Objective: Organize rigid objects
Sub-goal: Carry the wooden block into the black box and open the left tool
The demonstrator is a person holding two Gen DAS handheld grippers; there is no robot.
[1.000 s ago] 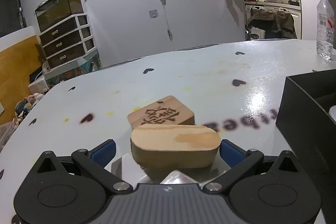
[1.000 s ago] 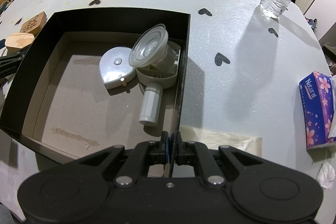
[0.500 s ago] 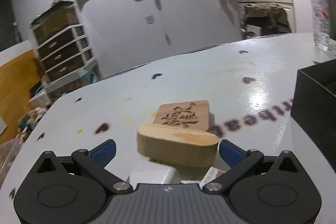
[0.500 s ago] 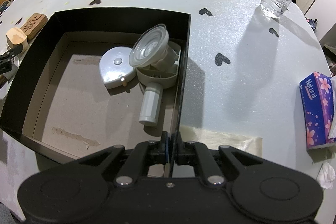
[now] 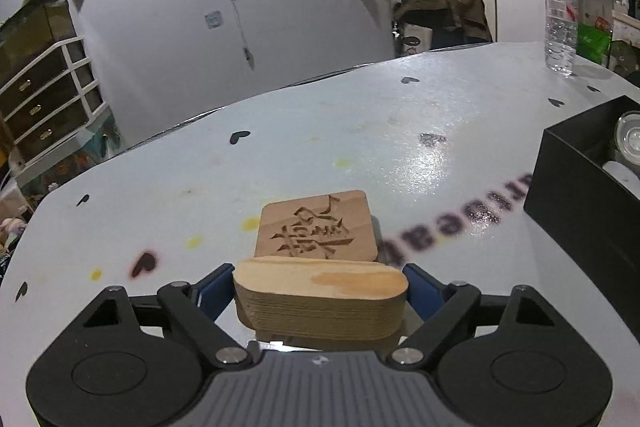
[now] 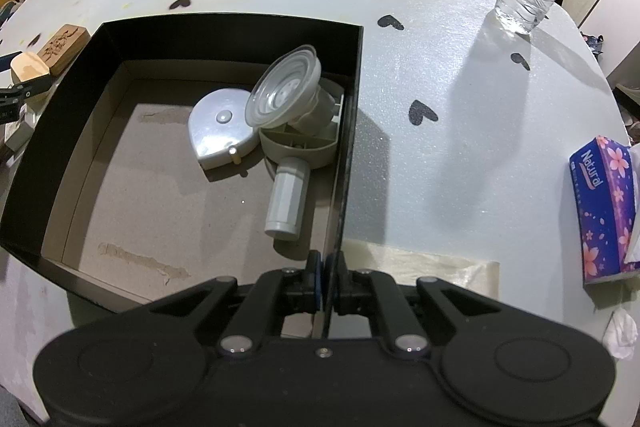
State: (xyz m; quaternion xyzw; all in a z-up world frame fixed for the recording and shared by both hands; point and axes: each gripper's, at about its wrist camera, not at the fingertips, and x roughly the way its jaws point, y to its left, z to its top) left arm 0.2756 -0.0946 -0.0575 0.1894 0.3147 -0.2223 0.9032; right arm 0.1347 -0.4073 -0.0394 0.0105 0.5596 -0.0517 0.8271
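Now: left tool (image 5: 320, 291) grasps plain wooden block (image 5: 320, 301); carved block (image 5: 316, 227) just beyond.

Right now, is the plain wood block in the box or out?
Out. The plain wood block is clamped in the left gripper over the table, left of the black box.

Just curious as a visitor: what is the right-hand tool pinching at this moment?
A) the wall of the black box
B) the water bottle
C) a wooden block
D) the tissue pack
A: the right tool is shut on the thin side wall of the black box.
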